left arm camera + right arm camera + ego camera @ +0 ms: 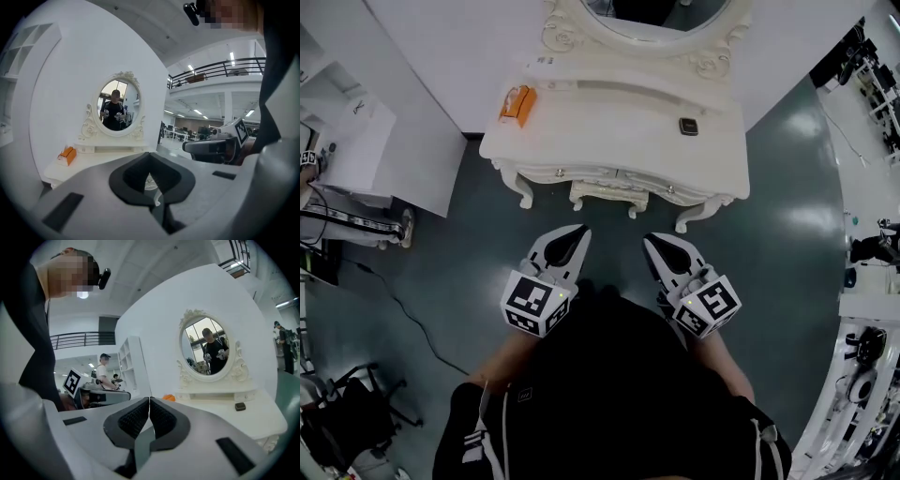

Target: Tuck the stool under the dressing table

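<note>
Both claws sit close in front of the person, left gripper (579, 232) and right gripper (650, 240), each pinched together on nothing. Past them the stool (607, 194) is tucked under the dressing table (619, 141) (only its front edge and legs peek out). An orange box (517, 105) sits at the tabletop's left, and the oval mirror (656, 23) is at the back.

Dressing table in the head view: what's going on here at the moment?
A person stands facing the white dressing table with a gripper in each hand. The left gripper and the right gripper are both shut with nothing between their jaws, held apart from the table. What looks like the stool sits under the table's front edge, so the tuck appears done. An orange box and a small dark object lie on the tabletop.
</note>
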`<action>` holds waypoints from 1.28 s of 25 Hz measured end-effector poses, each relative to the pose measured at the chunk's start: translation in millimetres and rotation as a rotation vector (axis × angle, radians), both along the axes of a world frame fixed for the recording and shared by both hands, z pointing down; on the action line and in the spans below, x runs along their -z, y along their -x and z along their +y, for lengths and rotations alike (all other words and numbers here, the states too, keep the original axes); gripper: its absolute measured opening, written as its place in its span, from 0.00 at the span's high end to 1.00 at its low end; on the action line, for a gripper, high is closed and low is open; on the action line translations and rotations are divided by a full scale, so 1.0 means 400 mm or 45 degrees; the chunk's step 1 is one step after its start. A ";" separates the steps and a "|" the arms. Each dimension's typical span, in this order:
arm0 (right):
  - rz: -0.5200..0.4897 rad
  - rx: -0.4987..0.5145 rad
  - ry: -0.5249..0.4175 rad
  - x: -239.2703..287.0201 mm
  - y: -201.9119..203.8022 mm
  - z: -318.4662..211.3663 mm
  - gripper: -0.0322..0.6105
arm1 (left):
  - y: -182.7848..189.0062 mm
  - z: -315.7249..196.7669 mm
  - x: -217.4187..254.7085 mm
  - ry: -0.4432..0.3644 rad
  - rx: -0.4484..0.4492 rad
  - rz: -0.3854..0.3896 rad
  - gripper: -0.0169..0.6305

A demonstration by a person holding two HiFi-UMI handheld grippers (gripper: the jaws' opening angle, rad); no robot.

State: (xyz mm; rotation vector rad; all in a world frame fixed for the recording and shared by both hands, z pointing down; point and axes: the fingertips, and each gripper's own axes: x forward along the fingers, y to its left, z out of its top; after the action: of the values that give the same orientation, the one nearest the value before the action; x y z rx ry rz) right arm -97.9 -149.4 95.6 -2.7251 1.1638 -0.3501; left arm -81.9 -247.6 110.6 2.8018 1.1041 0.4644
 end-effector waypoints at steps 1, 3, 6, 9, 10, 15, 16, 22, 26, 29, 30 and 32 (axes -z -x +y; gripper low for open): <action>0.025 0.007 -0.010 0.028 0.007 -0.001 0.91 | 0.004 0.005 0.018 -0.003 -0.009 0.018 0.97; 0.069 0.021 -0.021 0.075 0.023 -0.001 0.91 | 0.009 0.010 0.056 0.003 -0.018 0.045 0.97; 0.114 0.033 -0.016 0.131 0.037 0.008 0.92 | 0.007 0.012 0.116 0.016 -0.016 0.089 0.97; 0.157 0.061 -0.010 0.181 0.048 0.008 0.92 | 0.009 0.012 0.169 -0.012 -0.015 0.169 0.97; 0.175 0.075 -0.017 0.198 0.053 0.004 0.92 | 0.011 0.013 0.186 -0.017 -0.011 0.199 0.97; 0.243 0.096 -0.019 0.235 0.068 0.003 0.92 | 0.025 0.017 0.222 -0.037 0.011 0.259 0.97; 0.237 0.090 -0.024 0.231 0.068 0.006 0.92 | 0.028 0.019 0.220 -0.041 0.010 0.253 0.97; 0.155 0.036 0.004 0.183 0.058 0.040 0.92 | 0.030 0.039 0.192 -0.059 -0.052 0.158 0.97; 0.160 0.034 -0.003 0.183 0.055 0.041 0.92 | 0.019 0.043 0.181 -0.062 -0.052 0.119 0.97; 0.155 0.037 -0.012 0.182 0.049 0.038 0.92 | 0.018 0.053 0.186 -0.075 -0.073 0.122 0.97; 0.154 0.040 -0.011 0.180 0.047 0.037 0.92 | 0.018 0.056 0.186 -0.079 -0.079 0.123 0.97; 0.156 0.048 -0.011 0.180 0.045 0.032 0.92 | 0.019 0.058 0.183 -0.081 -0.084 0.122 0.97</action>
State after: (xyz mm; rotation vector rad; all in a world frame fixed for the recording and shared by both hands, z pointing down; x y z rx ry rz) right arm -116.0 -136.7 23.8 -2.7545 1.2452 -0.1843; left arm -89.7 -224.5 37.5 2.8775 1.2250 0.3812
